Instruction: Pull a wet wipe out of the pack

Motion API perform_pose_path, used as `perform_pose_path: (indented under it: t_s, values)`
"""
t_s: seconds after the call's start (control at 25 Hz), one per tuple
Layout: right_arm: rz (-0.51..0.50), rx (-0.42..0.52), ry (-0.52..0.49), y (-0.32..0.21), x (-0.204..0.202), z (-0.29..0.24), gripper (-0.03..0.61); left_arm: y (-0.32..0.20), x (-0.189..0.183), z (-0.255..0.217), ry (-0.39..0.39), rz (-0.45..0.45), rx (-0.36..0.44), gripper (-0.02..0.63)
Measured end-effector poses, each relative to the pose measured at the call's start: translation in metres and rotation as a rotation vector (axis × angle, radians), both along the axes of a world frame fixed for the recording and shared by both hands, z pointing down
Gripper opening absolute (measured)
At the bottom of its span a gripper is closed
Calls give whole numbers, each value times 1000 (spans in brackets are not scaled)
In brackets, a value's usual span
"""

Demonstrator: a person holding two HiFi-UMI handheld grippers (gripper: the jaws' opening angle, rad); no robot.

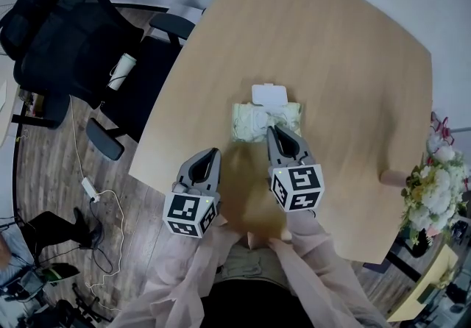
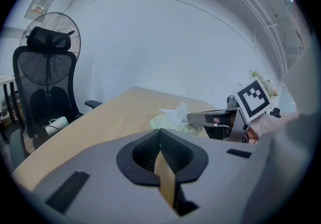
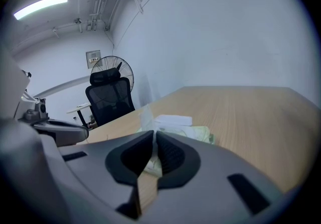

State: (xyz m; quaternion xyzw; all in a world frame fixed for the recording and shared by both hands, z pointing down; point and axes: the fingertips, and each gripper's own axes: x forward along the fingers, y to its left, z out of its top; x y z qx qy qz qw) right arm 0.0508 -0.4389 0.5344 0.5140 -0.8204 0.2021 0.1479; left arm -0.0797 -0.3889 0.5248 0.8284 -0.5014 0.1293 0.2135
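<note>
On the right gripper (image 1: pixel 273 129): jaws drawn almost together, clenched on a tuft of white wet wipe (image 3: pixel 147 117) right at the tips. Just beyond and below those tips, the pale green pack (image 1: pixel 250 124), lying flat on the desk (image 1: pixel 338 54), with its white lid (image 1: pixel 269 93) flipped open on the far side of the jaws. From the left gripper view, a small white peak of wipe standing above the pack, the right jaws' tips against it.

On the left gripper (image 1: pixel 214 151): jaws clenched tip to tip, grasping nothing, with only a sliver of desk showing through the gap behind the tips. Held over the near part of the desk, beside the right jaws and short of the pack, apart from it.

Hard to make out:
- the pack's opening, covered by the right jaws in the head view and by their own bulk in the right gripper view
- how much of the sheet is out
- the print on the pack, too blurred to read

Cut off at the head view's right edge, well to the right of the right jaws: a bunch of flowers (image 1: pixel 434 187). Far left of the left jaws, off the desk: a black office chair (image 1: pixel 66 40).
</note>
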Motion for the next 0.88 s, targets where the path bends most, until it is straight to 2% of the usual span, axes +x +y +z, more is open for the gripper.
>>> perform_pose_path:
  t_s: [0.88]
  values:
    - [6,4,-19,26,4,-8,26,18,5,-13,-5,-3,28,13]
